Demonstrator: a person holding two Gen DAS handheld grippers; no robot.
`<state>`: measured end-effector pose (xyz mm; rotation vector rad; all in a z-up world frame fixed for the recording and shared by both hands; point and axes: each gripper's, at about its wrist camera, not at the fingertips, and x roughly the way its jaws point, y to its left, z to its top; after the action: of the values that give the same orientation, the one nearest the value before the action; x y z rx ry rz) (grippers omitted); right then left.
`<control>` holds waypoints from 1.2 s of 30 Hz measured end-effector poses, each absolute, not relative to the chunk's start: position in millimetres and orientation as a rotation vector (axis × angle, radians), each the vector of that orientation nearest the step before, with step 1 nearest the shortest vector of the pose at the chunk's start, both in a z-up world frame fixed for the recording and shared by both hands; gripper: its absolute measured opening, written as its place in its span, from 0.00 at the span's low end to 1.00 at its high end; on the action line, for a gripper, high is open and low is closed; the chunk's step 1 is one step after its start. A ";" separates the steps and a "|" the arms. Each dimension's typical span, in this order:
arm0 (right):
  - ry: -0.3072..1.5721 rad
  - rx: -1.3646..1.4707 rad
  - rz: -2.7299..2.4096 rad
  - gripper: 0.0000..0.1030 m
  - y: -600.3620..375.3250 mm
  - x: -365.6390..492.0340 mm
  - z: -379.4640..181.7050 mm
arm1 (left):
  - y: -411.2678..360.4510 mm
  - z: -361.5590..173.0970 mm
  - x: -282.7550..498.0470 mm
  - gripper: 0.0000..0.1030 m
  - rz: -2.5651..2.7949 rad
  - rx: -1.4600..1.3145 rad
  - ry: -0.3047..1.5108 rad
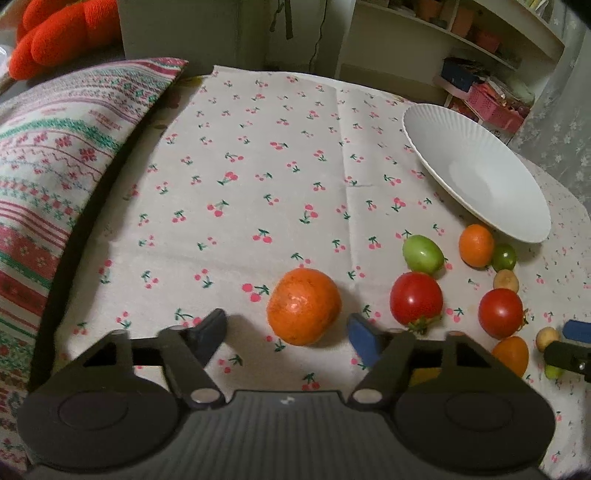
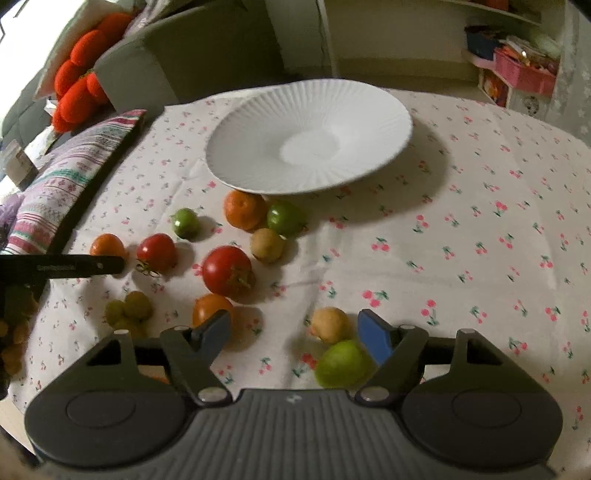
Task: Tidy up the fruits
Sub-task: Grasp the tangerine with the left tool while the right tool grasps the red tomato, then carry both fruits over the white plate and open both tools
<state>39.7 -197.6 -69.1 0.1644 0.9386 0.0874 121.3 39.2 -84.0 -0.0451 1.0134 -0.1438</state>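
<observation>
Fruits are lying loose on a cherry-print tablecloth [image 1: 258, 155], none of them on the white plate [image 2: 258, 162]. Nearest the left gripper [image 1: 288, 334], a large orange [image 1: 303, 305] is sitting between the spread fingers, with a gap showing on each side, so the jaws are standing apart and gripping nothing. The right gripper [image 2: 295, 334] is likewise hanging with its jaws apart; a small yellowish fruit [image 2: 330, 325] and a pale green fruit [image 2: 341, 363] are lying just inside its blue finger pad [image 2: 375, 338], and I cannot tell whether that pad is touching them. Further out, red tomatoes [image 2: 226, 272], a smaller orange [image 2: 244, 209] and green tomatoes [image 2: 285, 218] are clustering near the plate's front rim. Beyond, at the table's left edge, a patterned cushion [image 1: 48, 158] is resting, with a knitted orange toy [image 1: 62, 33] behind it.
</observation>
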 end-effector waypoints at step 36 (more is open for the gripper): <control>0.875 0.096 0.136 0.35 -150.7 68.9 -80.1 | 23.9 -65.8 116.4 0.15 -0.173 0.021 0.886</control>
<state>68.9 -150.7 -80.1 0.0962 0.8750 0.1360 116.4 23.9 -65.8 0.0209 0.8861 -0.1731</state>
